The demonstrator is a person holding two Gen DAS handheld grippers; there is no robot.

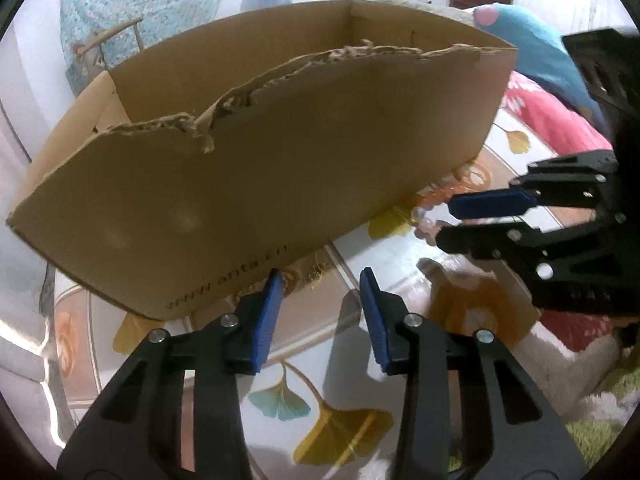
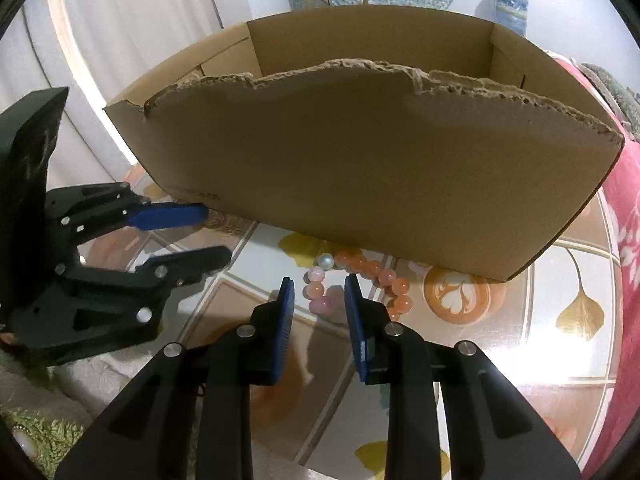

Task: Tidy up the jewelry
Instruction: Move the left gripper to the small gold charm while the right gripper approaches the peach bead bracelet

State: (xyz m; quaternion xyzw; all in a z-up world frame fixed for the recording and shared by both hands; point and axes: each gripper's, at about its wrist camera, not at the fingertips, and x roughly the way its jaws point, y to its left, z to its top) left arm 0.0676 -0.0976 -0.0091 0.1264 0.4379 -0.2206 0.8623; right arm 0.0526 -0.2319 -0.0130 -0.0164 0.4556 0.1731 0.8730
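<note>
The biggest thing in front of me is the cardboard box (image 2: 380, 168), open at the top with a ragged, torn near wall. It sits on the desk (image 2: 568, 364), a glossy top printed with ginkgo leaves and a coffee-cup picture. I cannot see enough of the desk's edges to place the box against them; it fills most of the far side in both views. Behind it hang a pale curtain (image 2: 132, 20) and a blue-green knitted cloth (image 1: 136, 12), and a red patterned blanket (image 2: 628, 240) lies past the desk's right edge.

My left claw (image 1: 320, 312) hovers over the desk just short of the box's near lower corner. Its blue pads (image 1: 266, 320) stand partly spread, with bare desk showing between them; they grip nothing.

My right claw (image 2: 319, 316) points down at the desk close to the box's near wall. Its pads (image 2: 356, 328) stand a little apart, narrower than the left pair, and they press on nothing: the beads lie just beyond the tips.

The bead bracelet (image 2: 384, 278), a loop of orange and pink beads with one pale pearly bead, lies flat on the desk right against the foot of the box's near wall. In the left wrist view only a few of its beads (image 1: 424, 216) show, beside the right claw's tips.
</note>
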